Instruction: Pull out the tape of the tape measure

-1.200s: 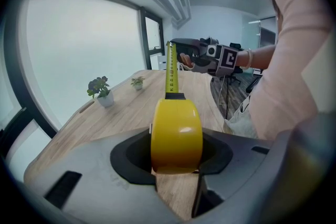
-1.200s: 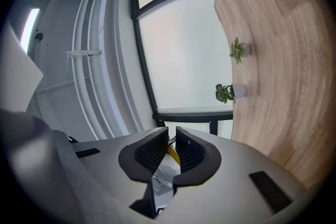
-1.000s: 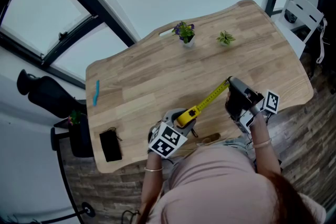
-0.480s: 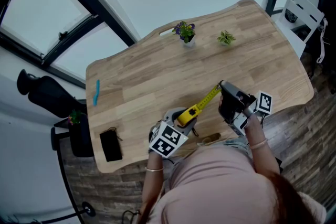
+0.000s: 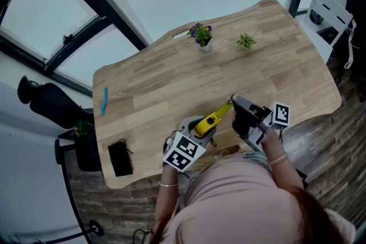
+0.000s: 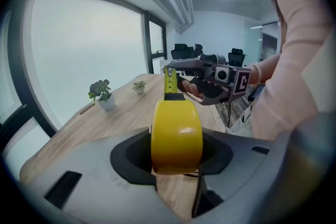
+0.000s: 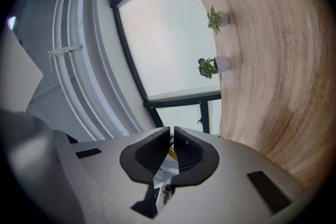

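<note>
Left gripper view: left gripper [image 6: 176, 153] clamps tape measure [image 6: 176, 128]; right gripper [image 7: 171, 136] (just closing) pinches tape [image 6: 170, 81].

Tape measure [image 5: 204, 124] over table [image 5: 154, 94] near edge; flowering plant [image 5: 200, 35], leafy plant [image 5: 246, 41] far side.

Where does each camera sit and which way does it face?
Head view: on the person's head, facing down at the table; forearms, left tongs, right tongs show.
Left gripper view: on the left tongs, which clamp the tape measure, facing along the table; sleeve shows.
Right gripper view: on the right tongs, rolled sideways, facing the window; they have just been closing on the tape.
Shared: the purple-flowered plant.
</note>
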